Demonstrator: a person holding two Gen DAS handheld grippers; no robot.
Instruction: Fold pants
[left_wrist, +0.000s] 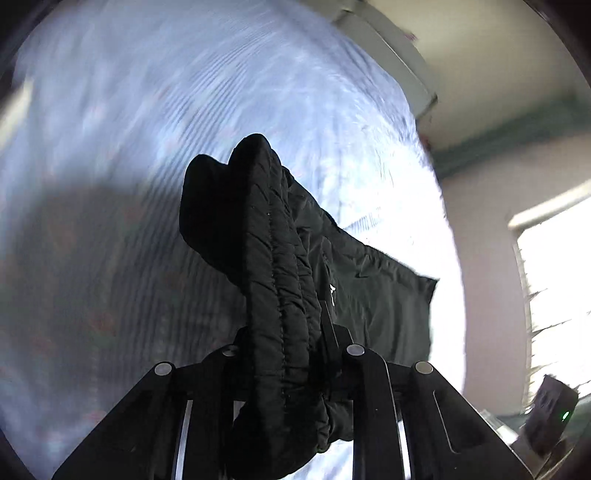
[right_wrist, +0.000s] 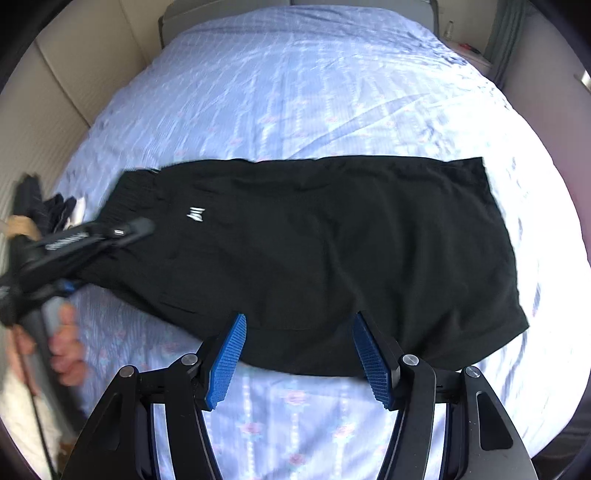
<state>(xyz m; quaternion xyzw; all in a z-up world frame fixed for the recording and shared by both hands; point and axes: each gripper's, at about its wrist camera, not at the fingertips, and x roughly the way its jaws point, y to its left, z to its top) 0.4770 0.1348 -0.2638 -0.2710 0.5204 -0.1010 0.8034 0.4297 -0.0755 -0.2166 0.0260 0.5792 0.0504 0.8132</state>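
Black pants (right_wrist: 314, 240) with a small white logo (right_wrist: 195, 214) lie folded lengthwise across the bed, waistband at the left. My left gripper (right_wrist: 144, 227) comes in from the left and is shut on the waistband end, raising it off the sheet. In the left wrist view the bunched elastic waistband (left_wrist: 280, 240) fills the gap between the jaws of the left gripper (left_wrist: 291, 328) and hides its fingertips, while the rest of the cloth hangs away to the right. My right gripper (right_wrist: 299, 343) stands open over the pants' near edge, blue pads (right_wrist: 231, 354) wide apart with nothing gripped.
A pale blue flowered sheet (right_wrist: 295, 81) covers the bed. A person's hand (right_wrist: 66, 339) holds the left tool's handle. Dark and white clothes (right_wrist: 64, 210) lie at the bed's left edge. A bright window (left_wrist: 554, 295) and a dark device with a green light (left_wrist: 554, 410) are beyond the bed.
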